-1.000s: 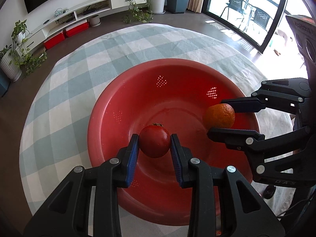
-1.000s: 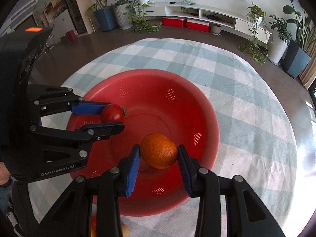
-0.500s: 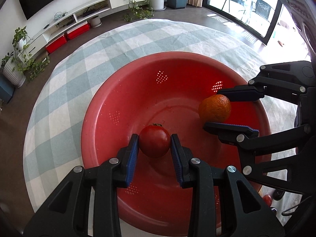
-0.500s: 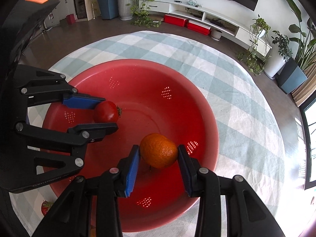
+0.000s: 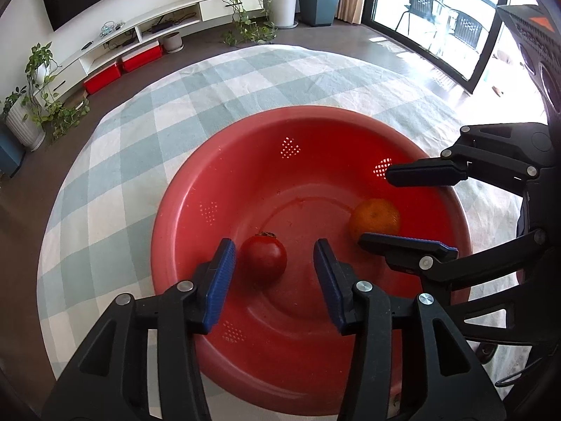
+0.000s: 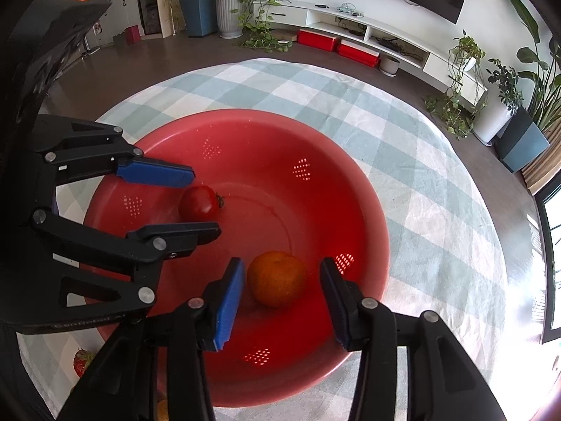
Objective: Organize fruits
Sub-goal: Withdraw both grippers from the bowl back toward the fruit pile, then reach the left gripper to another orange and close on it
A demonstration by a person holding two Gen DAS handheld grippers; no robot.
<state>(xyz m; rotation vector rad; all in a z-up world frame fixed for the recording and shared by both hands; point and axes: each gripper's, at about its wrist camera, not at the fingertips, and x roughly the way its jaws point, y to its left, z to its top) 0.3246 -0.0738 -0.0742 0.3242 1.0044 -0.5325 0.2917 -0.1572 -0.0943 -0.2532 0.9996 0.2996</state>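
Observation:
A red tomato (image 5: 263, 259) lies on the floor of the red perforated bowl (image 5: 245, 140), between the spread fingers of my open left gripper (image 5: 273, 273). An orange (image 6: 277, 282) lies in the same bowl (image 6: 350, 175), between the spread fingers of my open right gripper (image 6: 280, 296). Neither fruit is gripped. The orange (image 5: 375, 219) and right gripper (image 5: 417, 207) show at the right in the left wrist view. The tomato (image 6: 200, 203) and left gripper (image 6: 191, 203) show at the left in the right wrist view.
The bowl stands on a round table with a green-and-white checked cloth (image 5: 147, 133). A strawberry (image 6: 82, 366) lies on the cloth beside the bowl near my right gripper. A floor, a TV shelf and potted plants lie beyond the table edge.
Both grippers have opened. The tomato and the orange were let go and now rest on the bowl's floor. Both grippers sit a little higher over the bowl.

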